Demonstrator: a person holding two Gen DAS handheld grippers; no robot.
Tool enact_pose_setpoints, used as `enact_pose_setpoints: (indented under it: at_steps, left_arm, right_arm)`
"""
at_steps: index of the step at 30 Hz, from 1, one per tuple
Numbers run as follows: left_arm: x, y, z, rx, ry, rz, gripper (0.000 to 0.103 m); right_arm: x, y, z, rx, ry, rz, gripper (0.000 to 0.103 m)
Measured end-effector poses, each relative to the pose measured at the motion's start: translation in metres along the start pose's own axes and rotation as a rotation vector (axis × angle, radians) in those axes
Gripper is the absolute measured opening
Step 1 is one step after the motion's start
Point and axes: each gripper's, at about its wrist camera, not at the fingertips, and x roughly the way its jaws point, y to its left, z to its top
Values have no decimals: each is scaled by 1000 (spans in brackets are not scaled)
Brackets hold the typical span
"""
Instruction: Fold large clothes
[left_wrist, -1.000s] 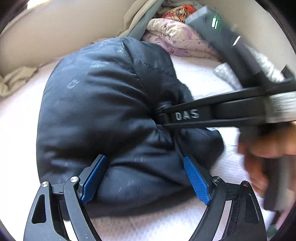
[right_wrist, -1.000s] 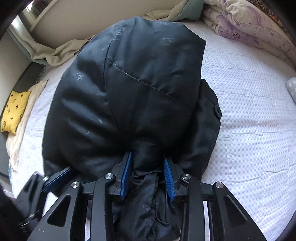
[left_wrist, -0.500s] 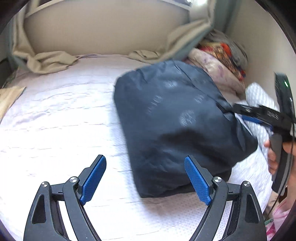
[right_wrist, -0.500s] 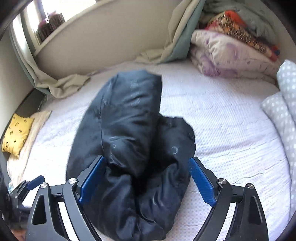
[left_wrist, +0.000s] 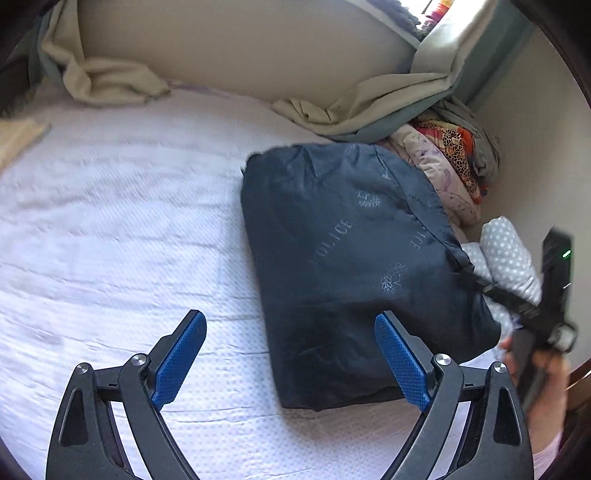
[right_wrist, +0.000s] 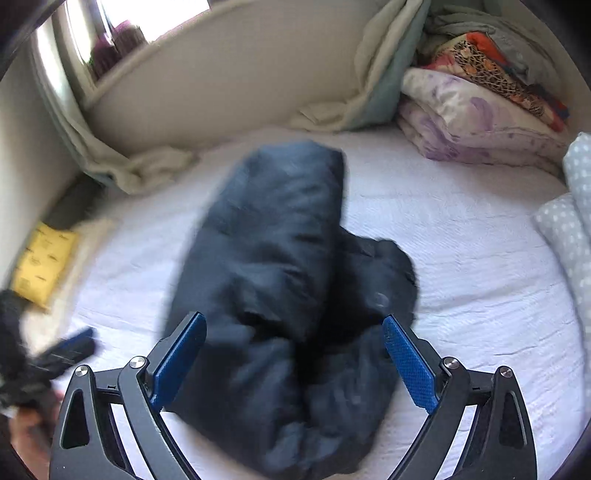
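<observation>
The dark navy jacket (left_wrist: 347, 266) lies folded into a thick bundle on the white bedspread (left_wrist: 110, 236), out toward the right side of the bed, its far end close to the stack of folded quilts (left_wrist: 450, 173) in the corner. Faint "POLICE" lettering shows on its top panel. The left gripper (left_wrist: 291, 354) hangs above the bed with its blue pads spread wide, nothing between them; the right-hand pad sits over the jacket's near edge, but whether it touches the cloth I cannot tell. From the right wrist view, blurred, the right gripper (right_wrist: 295, 365) is spread wide as well, the jacket (right_wrist: 280, 295) bunched below and between its fingers without being pinched. The left wrist view catches the right gripper (left_wrist: 484, 286) at the jacket's right edge, beside a dotted grey pillow (left_wrist: 506, 254). A beige curtain (left_wrist: 351, 107) trails onto the bed along the wall, and a yellow cushion (right_wrist: 44, 266) lies at the far left.
</observation>
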Motion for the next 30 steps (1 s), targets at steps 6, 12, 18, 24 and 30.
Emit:
enact_pose_setpoints:
  at_steps: [6,12,18,24,30]
  left_arm:
    - [43,16,3,-109,105,-123,97]
    - [93,24,3,-206,225,-253,97]
    - [122,30,0,-266,266,-356,98]
    - [126,20,-3,-204,237,-346,95]
    - [110,8,4,-140,182,-285,78]
  right_arm:
    - [49,-22,-15,15,144,-63,102]
    - [87,-57,-25,147,257,63,103]
    - [119,-98,-38,325,349,322,103]
    - [135,-100,-45,369,352,485,97]
    - [127,-84,-42,357,291,494,71]
